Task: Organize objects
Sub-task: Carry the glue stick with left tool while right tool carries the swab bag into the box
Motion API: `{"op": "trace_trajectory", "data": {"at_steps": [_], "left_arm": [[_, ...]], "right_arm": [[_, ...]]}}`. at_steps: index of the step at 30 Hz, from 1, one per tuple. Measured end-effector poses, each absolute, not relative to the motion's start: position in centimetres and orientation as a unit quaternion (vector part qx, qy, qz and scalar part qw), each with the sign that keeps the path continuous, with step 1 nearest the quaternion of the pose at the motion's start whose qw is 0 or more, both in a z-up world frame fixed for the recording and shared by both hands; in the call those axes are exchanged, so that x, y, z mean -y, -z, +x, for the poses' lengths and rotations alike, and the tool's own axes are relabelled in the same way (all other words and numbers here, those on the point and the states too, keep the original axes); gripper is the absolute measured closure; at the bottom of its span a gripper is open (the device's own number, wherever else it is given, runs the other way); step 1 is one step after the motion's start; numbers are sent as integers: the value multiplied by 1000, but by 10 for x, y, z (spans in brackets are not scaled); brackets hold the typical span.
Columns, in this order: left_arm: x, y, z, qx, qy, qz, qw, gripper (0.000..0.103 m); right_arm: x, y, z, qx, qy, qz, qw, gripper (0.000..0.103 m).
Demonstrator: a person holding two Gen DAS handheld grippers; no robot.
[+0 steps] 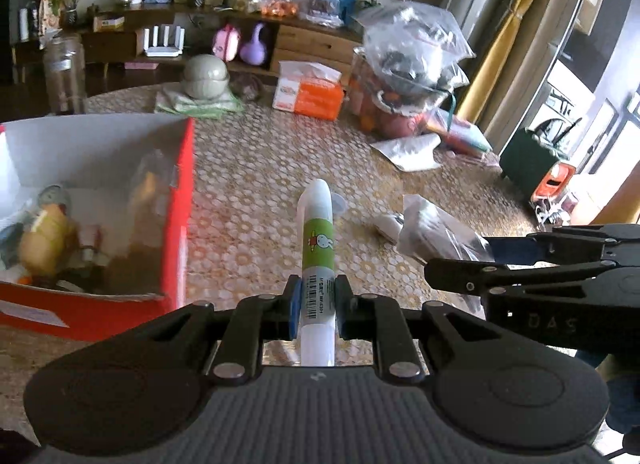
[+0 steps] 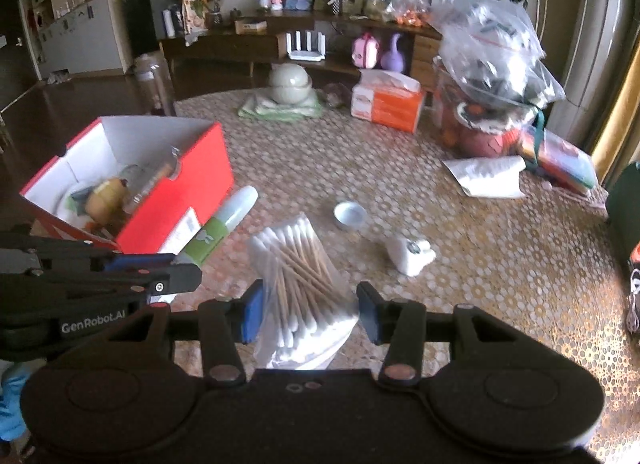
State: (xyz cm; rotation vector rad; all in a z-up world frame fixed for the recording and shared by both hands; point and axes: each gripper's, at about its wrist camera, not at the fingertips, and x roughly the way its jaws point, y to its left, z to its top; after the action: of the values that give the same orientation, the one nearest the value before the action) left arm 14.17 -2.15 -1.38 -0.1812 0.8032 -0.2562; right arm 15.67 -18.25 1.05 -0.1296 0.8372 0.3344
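Red box [image 2: 176, 200] — tin [image 2: 350, 214], tissue pack [image 2: 386, 102] nearby

On the worktop [image 2: 460, 264]: one red box [image 2: 176, 200], one glue tube [image 1: 318, 264], one bag of cotton swabs [image 2: 300, 264], one small tin [image 2: 350, 214], one tissue pack [image 2: 388, 102], and two grippers [image 2: 308, 310] [image 1: 316, 306].

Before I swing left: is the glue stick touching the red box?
Apart. The left wrist view shows patterned tablecloth between the glue stick and the red box.

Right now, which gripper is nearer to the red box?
Left. The left gripper, holding the glue tube, is beside the red box; the right gripper, holding the cotton swabs, is farther away.
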Motion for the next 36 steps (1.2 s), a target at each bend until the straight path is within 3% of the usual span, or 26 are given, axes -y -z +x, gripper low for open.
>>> {"op": "trace_trajectory", "data": {"at_steps": [15,36], "left_arm": [[-73,-22,130,-352,69,-91,929,87],[-191,-7,171,-373,-23,-35,927,87]], "right_arm": [[96,-35,159,-374,-208,-75,901,55],[-20,-13,214,-385,-233,-105,887,55]]}}
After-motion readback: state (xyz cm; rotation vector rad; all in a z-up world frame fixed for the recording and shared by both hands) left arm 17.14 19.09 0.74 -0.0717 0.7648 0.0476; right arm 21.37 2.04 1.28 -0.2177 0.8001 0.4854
